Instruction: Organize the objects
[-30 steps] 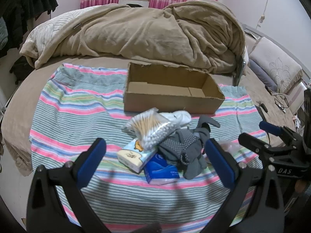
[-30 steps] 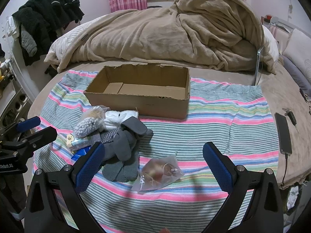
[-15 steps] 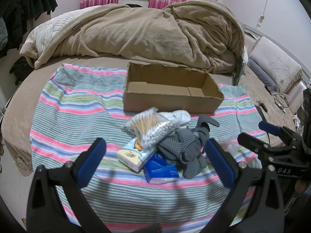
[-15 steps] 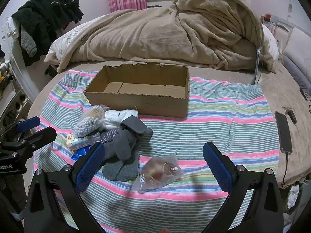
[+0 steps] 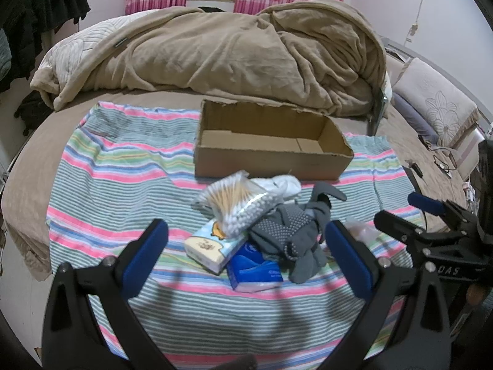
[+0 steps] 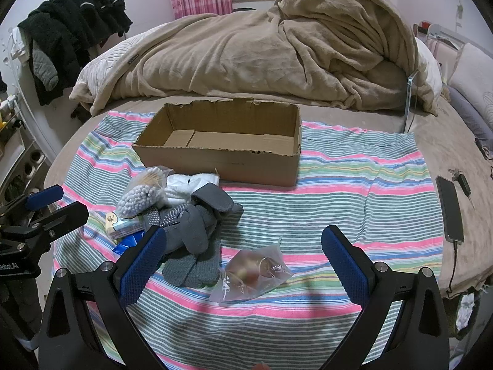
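An empty open cardboard box (image 5: 271,145) (image 6: 228,151) stands on a striped cloth (image 5: 123,166) on the bed. In front of it lies a pile: a bag of cotton swabs (image 5: 234,203) (image 6: 141,194), a white cloth (image 5: 286,185), grey gloves (image 5: 295,231) (image 6: 197,225), a pale tissue pack (image 5: 209,246) and a blue tissue pack (image 5: 255,271). A clear bag with a brownish item (image 6: 255,274) lies apart, to the right of the pile. My left gripper (image 5: 246,259) is open and empty, hovering before the pile. My right gripper (image 6: 243,262) is open and empty, around the clear bag's position.
A heaped tan blanket (image 5: 215,52) lies behind the box. A phone on a cable (image 6: 450,209) and keys (image 6: 462,182) lie at the right of the bed. Dark clothes (image 6: 74,37) hang at the left. Pillows (image 5: 437,104) sit at the far right.
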The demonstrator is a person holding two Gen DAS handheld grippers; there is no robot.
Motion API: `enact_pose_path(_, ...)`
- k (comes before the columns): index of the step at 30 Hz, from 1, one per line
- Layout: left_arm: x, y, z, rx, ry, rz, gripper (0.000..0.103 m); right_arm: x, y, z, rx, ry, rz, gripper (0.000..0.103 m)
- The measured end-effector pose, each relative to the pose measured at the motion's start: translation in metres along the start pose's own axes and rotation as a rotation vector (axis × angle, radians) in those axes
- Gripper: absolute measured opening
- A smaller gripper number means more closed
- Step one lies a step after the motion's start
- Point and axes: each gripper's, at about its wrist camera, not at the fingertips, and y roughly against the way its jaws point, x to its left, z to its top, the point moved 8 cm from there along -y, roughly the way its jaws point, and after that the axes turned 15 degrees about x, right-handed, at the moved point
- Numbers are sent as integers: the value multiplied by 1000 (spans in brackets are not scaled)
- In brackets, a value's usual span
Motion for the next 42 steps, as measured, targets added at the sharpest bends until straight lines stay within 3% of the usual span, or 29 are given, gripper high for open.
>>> enact_pose_path(25, 0, -6, 1, 12, -3, -2, 102, -2, -5, 0, 9, -5, 2, 102)
enact_pose_path(37, 14, -38, 6, 58, 17, -9, 102, -15, -29, 4, 60, -27, 26, 102)
enact_pose_path(42, 21, -58, 10, 84, 28, -17, 101, -17, -42, 5, 90, -27, 49, 96)
